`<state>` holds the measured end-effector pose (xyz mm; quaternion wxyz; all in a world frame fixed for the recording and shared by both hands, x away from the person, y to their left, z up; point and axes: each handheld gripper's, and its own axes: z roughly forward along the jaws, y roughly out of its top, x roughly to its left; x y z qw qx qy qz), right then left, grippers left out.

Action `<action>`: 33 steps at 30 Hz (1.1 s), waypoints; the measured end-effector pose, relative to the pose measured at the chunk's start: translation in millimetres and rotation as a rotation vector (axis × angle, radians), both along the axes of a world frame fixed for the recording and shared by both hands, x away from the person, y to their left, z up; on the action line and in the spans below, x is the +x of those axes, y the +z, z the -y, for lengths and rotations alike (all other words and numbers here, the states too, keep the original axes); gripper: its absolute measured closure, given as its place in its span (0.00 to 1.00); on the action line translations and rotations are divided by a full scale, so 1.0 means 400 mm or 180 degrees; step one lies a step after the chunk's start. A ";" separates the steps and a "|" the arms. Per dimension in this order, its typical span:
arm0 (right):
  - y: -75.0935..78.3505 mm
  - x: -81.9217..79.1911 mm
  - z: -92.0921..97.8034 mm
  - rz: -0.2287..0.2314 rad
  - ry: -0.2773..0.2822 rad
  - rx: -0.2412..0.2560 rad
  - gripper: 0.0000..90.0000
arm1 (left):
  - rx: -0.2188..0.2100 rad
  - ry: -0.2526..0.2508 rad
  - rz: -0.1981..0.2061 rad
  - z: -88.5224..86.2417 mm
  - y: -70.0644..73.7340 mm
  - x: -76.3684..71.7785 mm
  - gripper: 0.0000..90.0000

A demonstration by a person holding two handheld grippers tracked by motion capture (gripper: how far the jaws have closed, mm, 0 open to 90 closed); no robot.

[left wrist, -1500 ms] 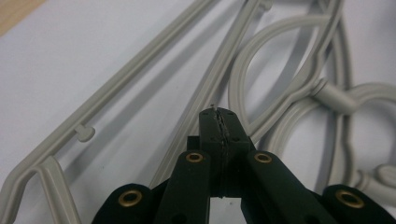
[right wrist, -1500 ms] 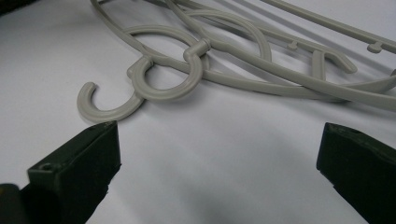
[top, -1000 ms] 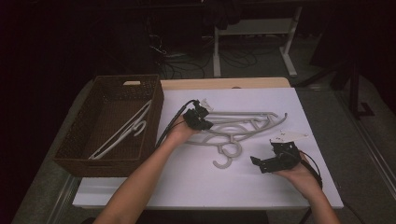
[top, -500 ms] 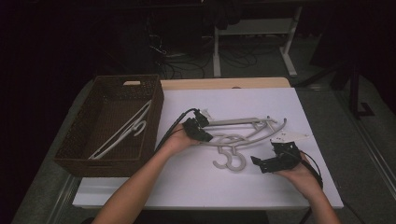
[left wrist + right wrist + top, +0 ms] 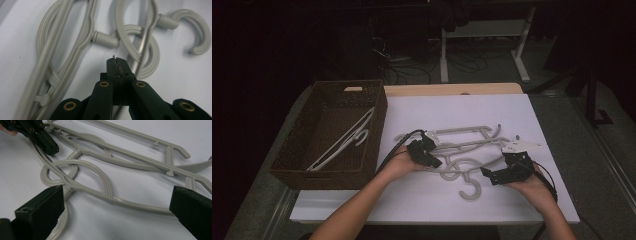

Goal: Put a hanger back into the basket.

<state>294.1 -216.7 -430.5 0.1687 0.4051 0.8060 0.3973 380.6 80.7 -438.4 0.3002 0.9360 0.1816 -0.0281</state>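
Right gripper (image 5: 497, 176) nearest the person, jaws spread wide, nothing between them, hovering just beside the grey hangers (image 5: 462, 150). Left gripper (image 5: 432, 161) jaws pressed together, empty in its own view, tip over the white sheet beside a hanger neck (image 5: 105, 41); whether it touches the plastic, can't tell. Hangers lie tangled mid-table, hooks overlapping, one hook (image 5: 471, 189) toward the person. White tabletop (image 5: 422, 200). Wicker basket (image 5: 287, 165) at the left holds a white hanger (image 5: 343, 142). Beyond: dark room, desk legs (image 5: 522, 50), cables on floor.
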 end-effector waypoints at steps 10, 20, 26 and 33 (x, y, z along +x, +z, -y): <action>-0.002 0.001 0.001 -0.0012 -0.0005 -0.0006 0.00 | -0.0302 -0.0313 0.0062 -0.030 0.032 -0.032 0.64; -0.003 0.000 0.000 -0.0018 -0.0004 -0.0012 0.00 | -0.0036 -0.0595 0.0279 -0.006 -0.004 -0.050 0.63; -0.004 0.000 0.001 -0.0019 -0.0004 -0.0009 0.00 | 0.0069 -0.0677 0.0399 -0.003 -0.019 -0.053 0.73; -0.004 -0.001 0.000 -0.0023 -0.0006 -0.0009 0.00 | 0.0099 -0.0735 0.0445 -0.002 -0.020 -0.054 0.82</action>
